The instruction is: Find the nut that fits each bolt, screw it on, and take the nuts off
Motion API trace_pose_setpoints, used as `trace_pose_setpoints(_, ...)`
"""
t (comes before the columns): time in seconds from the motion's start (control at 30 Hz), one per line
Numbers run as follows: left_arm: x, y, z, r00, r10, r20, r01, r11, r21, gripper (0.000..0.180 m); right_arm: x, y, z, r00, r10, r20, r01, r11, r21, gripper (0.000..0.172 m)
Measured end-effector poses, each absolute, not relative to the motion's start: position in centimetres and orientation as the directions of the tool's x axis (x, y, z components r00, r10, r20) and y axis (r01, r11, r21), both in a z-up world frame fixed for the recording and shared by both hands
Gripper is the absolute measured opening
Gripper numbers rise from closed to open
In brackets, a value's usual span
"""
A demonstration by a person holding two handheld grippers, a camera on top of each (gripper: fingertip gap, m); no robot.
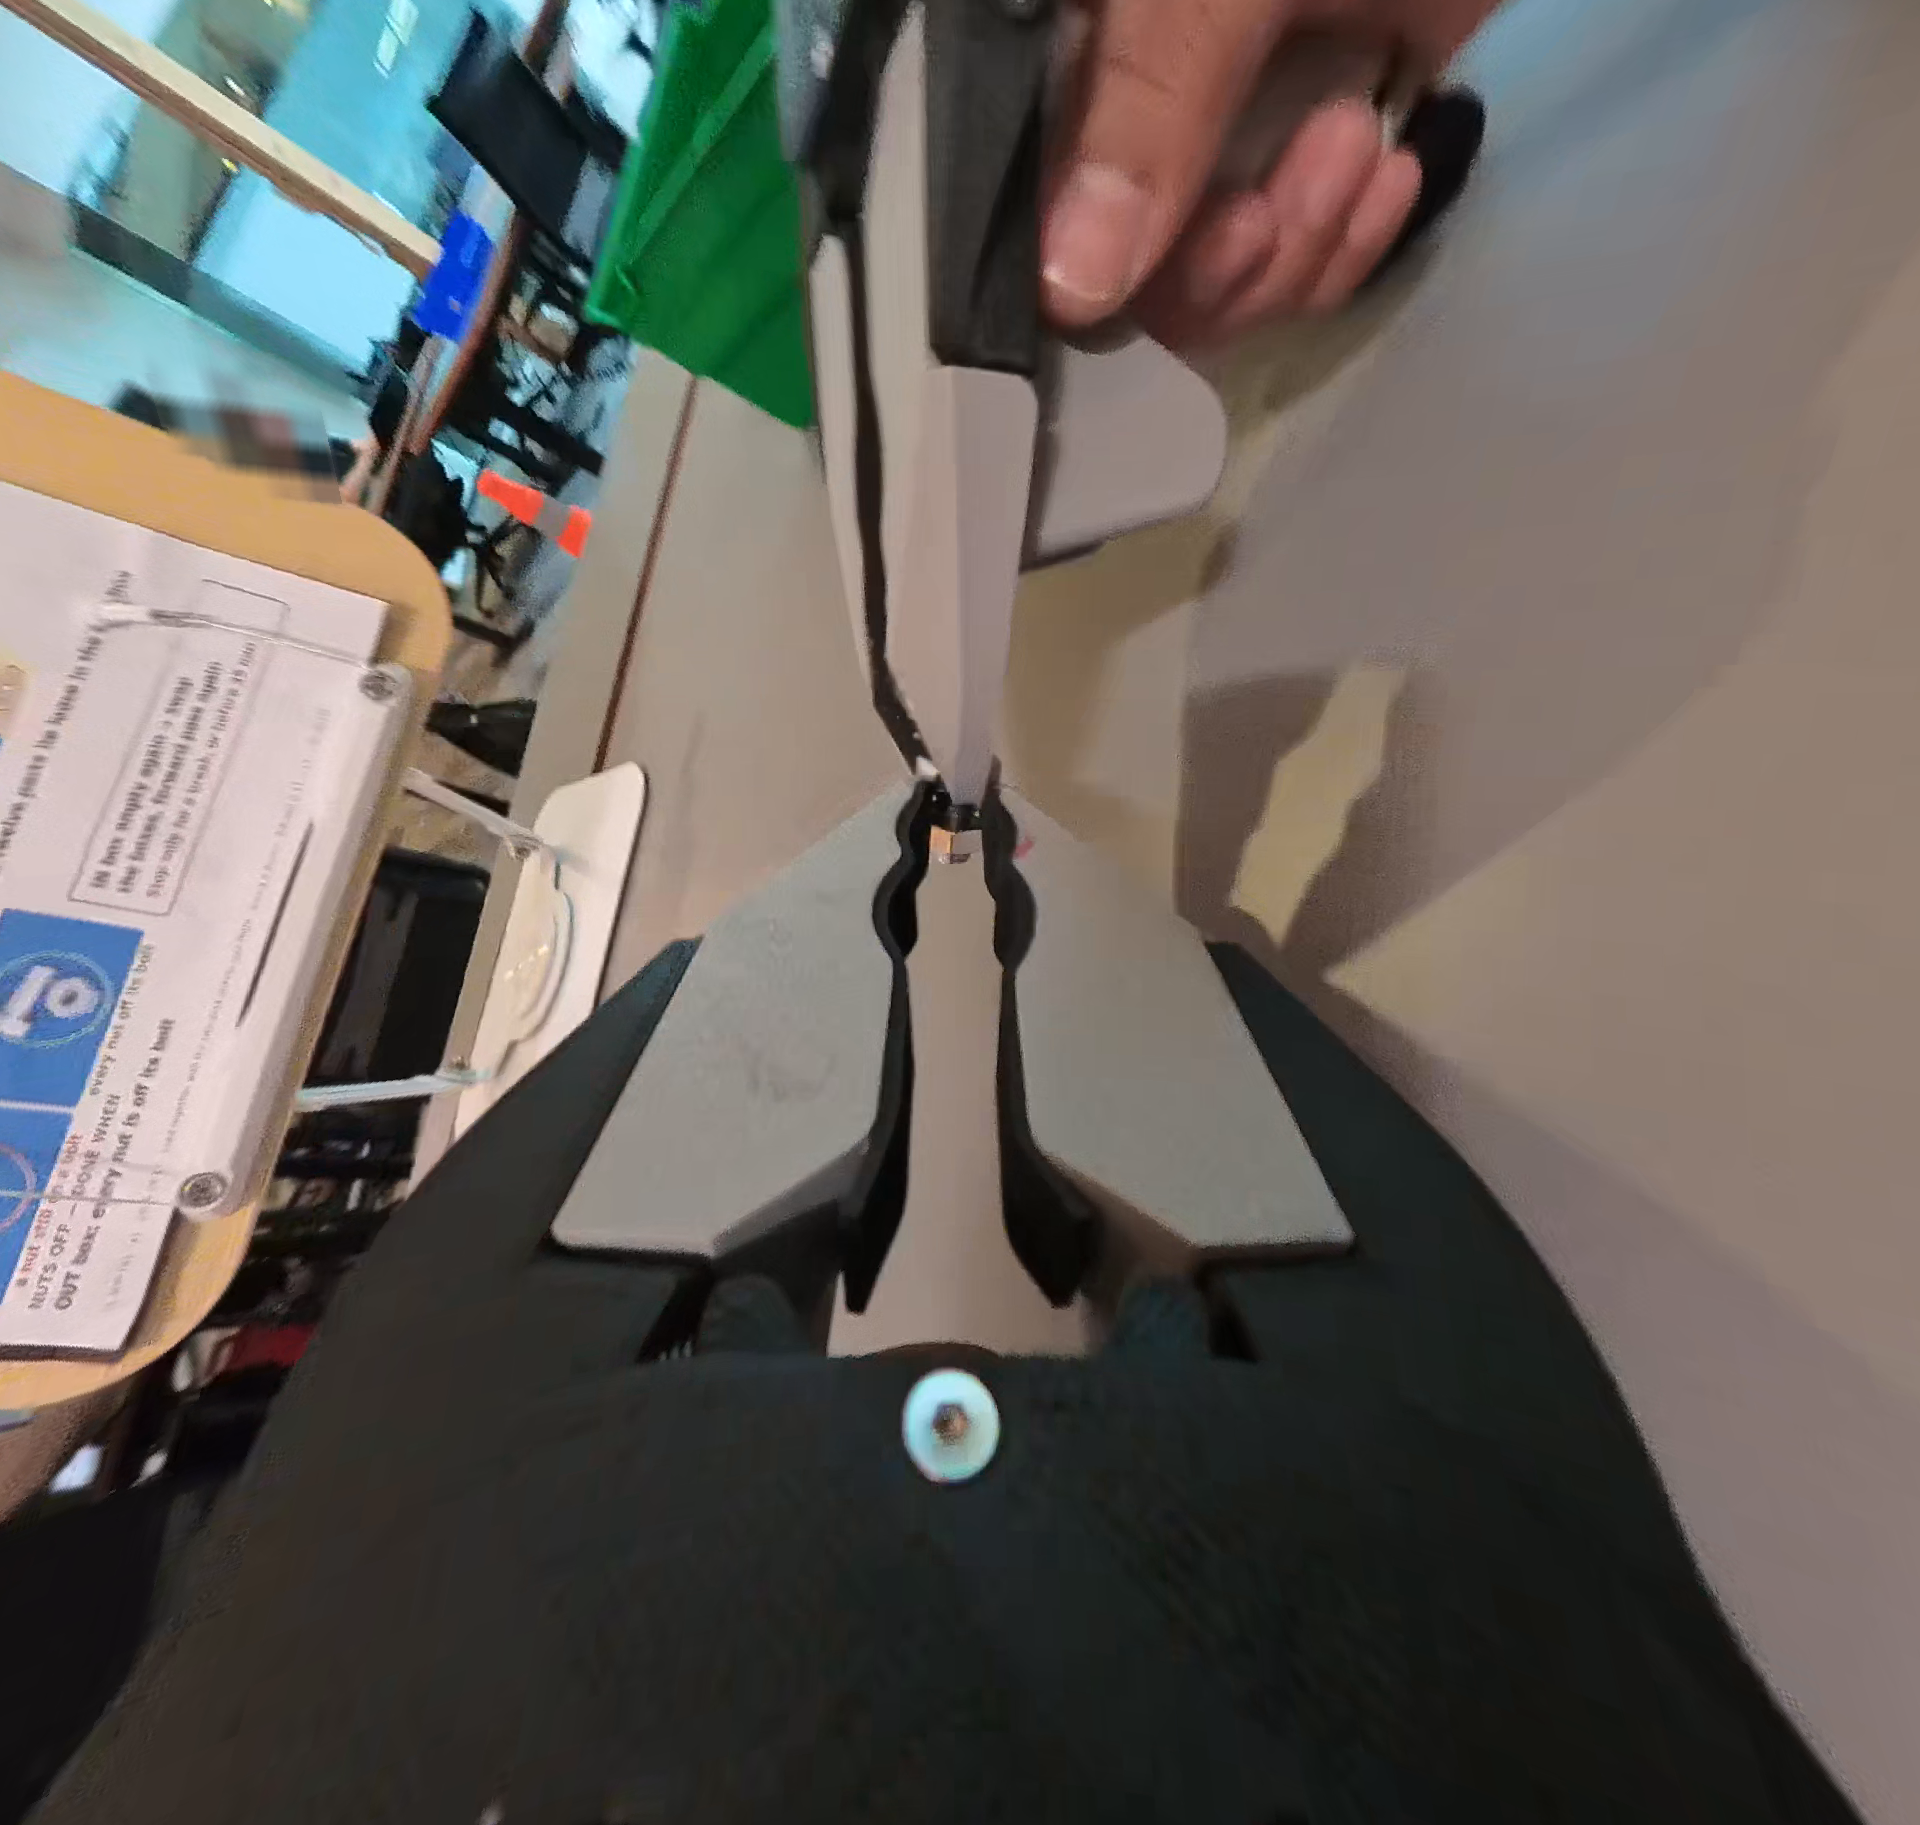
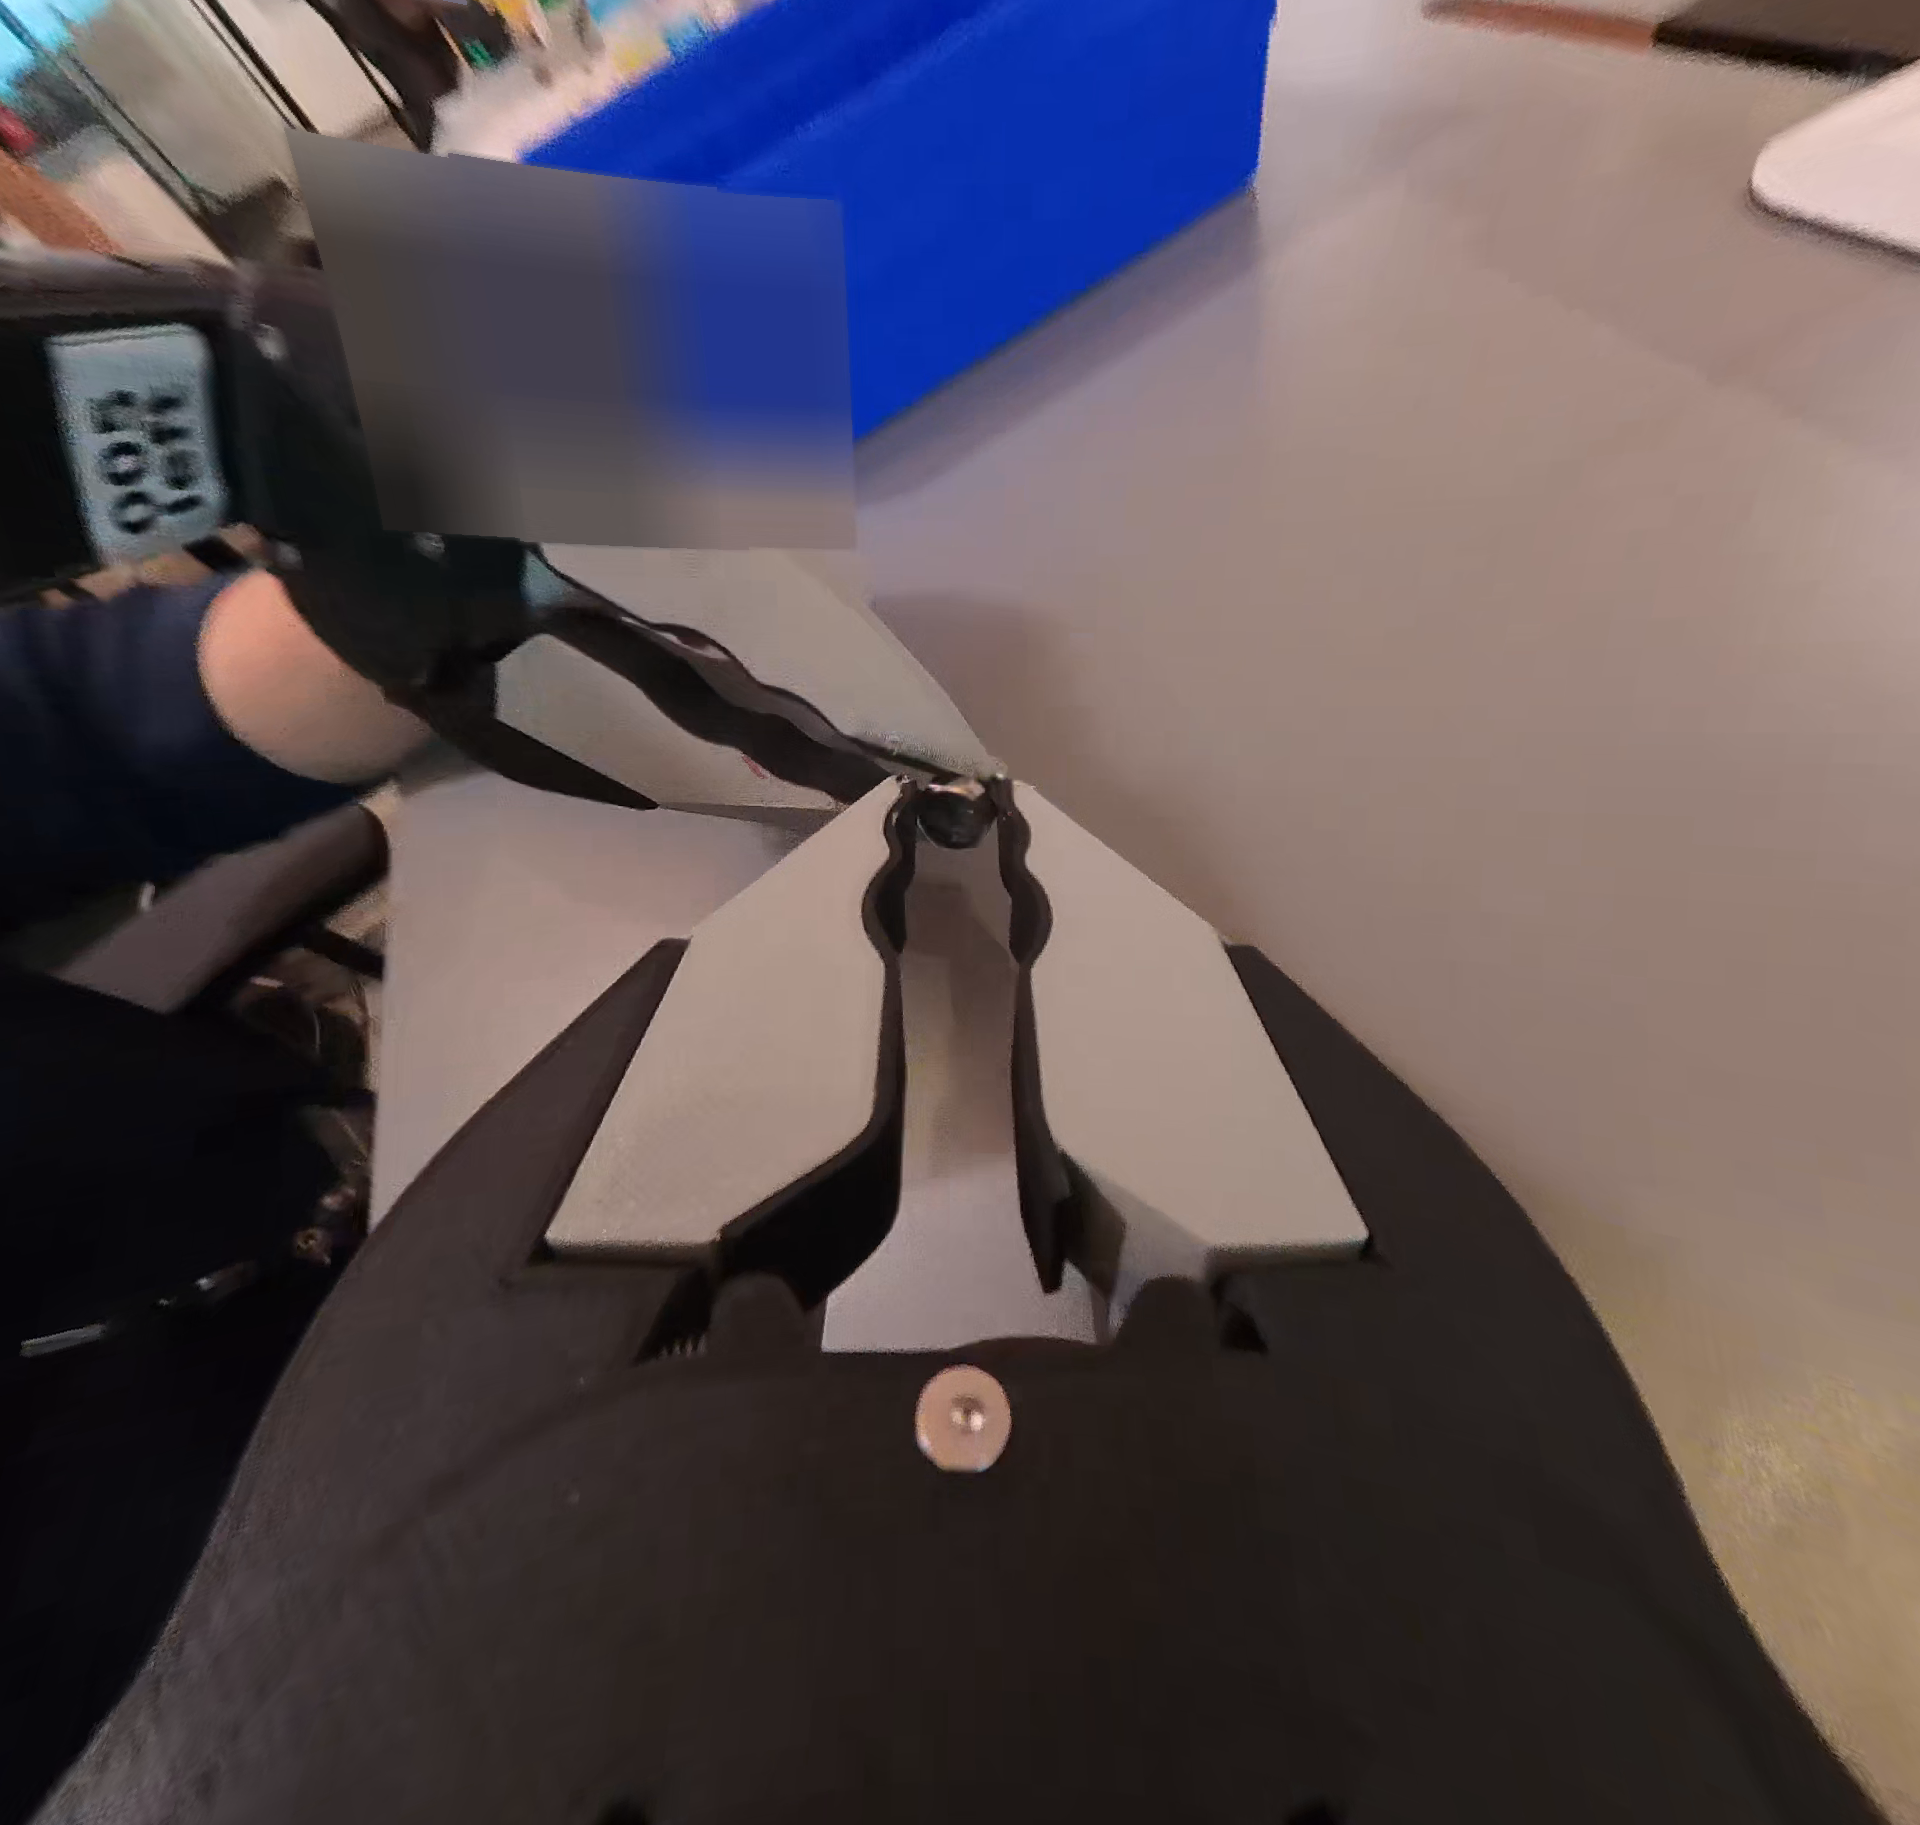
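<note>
Caught mid-step, with both pieces held up above the table [image 2: 1455, 632] and nothing set down. Pinched a small silver nut [image 1: 951, 848] at the very tips of the left gripper [image 1: 951, 825], pads pressed on its sides. Clamped a dark round-headed bolt [image 2: 951, 821] in the right gripper [image 2: 951, 811], likewise above the table. Brought tip to tip, so that nut and bolt met end to end between the two tools.

Judged as one pairing in hand: nut apparently seated on the bolt's end, threads too small and blurred to read. Could not tell whether turning it on or backing it off.

Showed no other nuts or bolts on the table in either view, so could not count pairs finished. Judged as left to do, at the least: finishing this thread, freeing the nut, and putting both pieces down on the table or in a box beyond the table.
</note>
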State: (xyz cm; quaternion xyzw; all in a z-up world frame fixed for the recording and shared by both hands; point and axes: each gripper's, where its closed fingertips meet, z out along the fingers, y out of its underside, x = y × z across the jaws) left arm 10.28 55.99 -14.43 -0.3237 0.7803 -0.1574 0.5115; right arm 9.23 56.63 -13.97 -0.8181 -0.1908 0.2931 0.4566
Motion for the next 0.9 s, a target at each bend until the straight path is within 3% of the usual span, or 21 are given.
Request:
trace_pose_setpoints(0.2,9.6,55.4,-18.5,-0.41,-0.69,-0.597,-0.468,0.721,-0.511,0.008,8.7,56.0,-18.1,0.713,0.535,-0.454,0.063,-0.693,-0.718,0.012)
trace_pose_setpoints(0.3,9.1,56.4,-19.0,-0.399,-0.712,-0.577,-0.524,0.694,-0.494,0.015,9.0,55.9,-19.6,0.742,0.513,-0.431,0.107,-0.726,-0.679,0.012)
trace_pose_setpoints(0.4,8.0,57.5,-19.3,-0.39,-0.766,-0.512,-0.584,0.635,-0.505,0.023,9.2,55.7,-19.7,0.749,0.532,-0.395,0.147,-0.715,-0.684,0.011)
trace_pose_setpoints(0.53,7.2,58.6,-19.6,-0.357,-0.803,-0.478,-0.643,0.582,-0.497,0.006,8.1,54.5,-19.5,0.698,0.584,-0.415,0.198,-0.714,-0.671,0.011)
trace_pose_setpoints(0.8,8.0,56.8,-19.1,-0.359,-0.857,-0.369,-0.607,0.515,-0.605,0.009,8.6,55.2,-19.5,0.725,0.542,-0.425,0.145,-0.723,-0.675,0.011)
trace_pose_setpoints(0.9,8.4,57.4,-19.8,-0.336,-0.855,-0.396,-0.63,0.517,-0.58,0.007,7.5,54.9,-19.3,0.69,0.559,-0.46,0.139,-0.726,-0.674,0.014)
